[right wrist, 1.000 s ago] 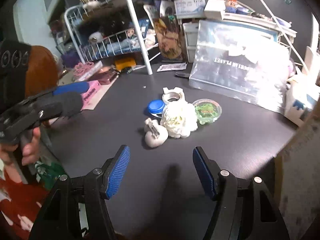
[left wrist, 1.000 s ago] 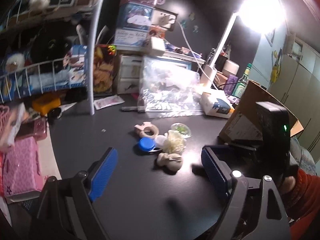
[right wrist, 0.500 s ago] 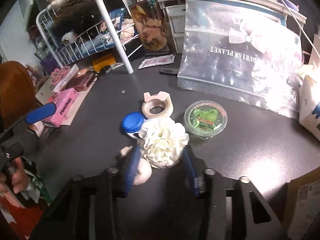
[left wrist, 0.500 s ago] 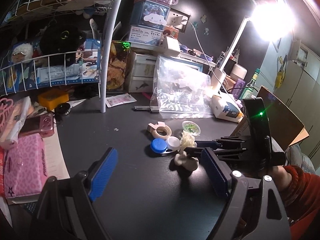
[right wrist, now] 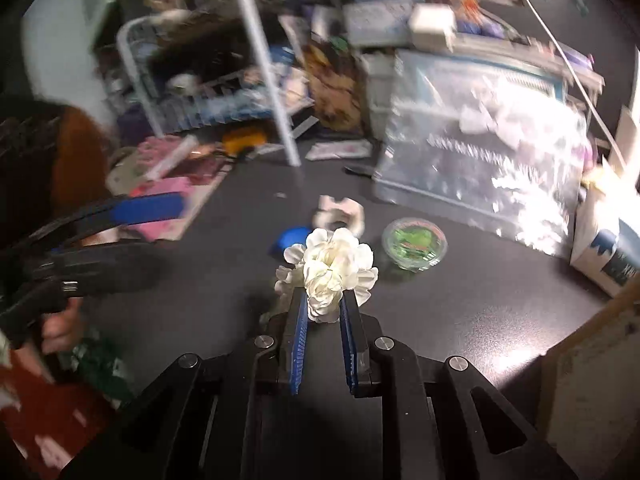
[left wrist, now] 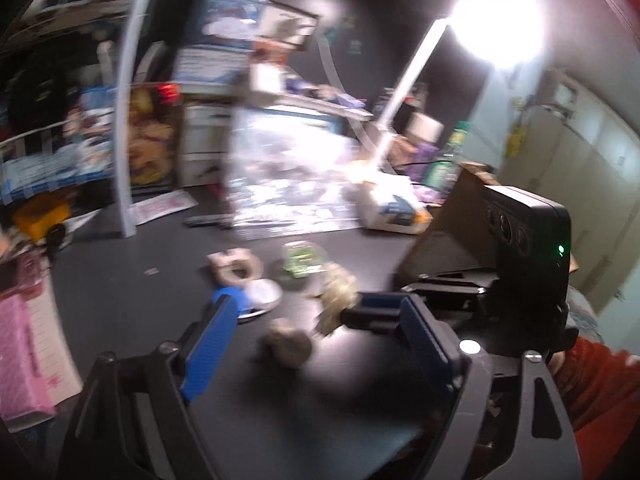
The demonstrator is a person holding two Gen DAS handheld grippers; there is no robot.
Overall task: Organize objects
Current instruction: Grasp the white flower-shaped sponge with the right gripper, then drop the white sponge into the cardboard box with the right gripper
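Observation:
My right gripper (right wrist: pixel 323 300) is shut on a white fabric flower (right wrist: pixel 332 268) and holds it just above the dark desk; the flower also shows in the left wrist view (left wrist: pixel 338 296). My left gripper (left wrist: pixel 316 336) is open and empty, with a beige mushroom-shaped toy (left wrist: pixel 286 344) lying on the desk between its fingers. Beyond lie a blue lid (right wrist: pixel 292 240), a tape ring (right wrist: pixel 340 212) and a round green container (right wrist: pixel 414 242). Both views are motion-blurred.
A clear plastic bag (right wrist: pixel 480 160) leans at the back. A white wire rack (right wrist: pixel 224 92) with clutter stands at the left, a pink box (left wrist: pixel 22 352) by the desk edge, a cardboard box (left wrist: pixel 460 216) at the right, and a bright lamp (left wrist: pixel 496 20) above.
My right gripper has closed on the white flower and lifted it toward me, off the mushroom toy. My left gripper has moved in closer over the mushroom toy, still open.

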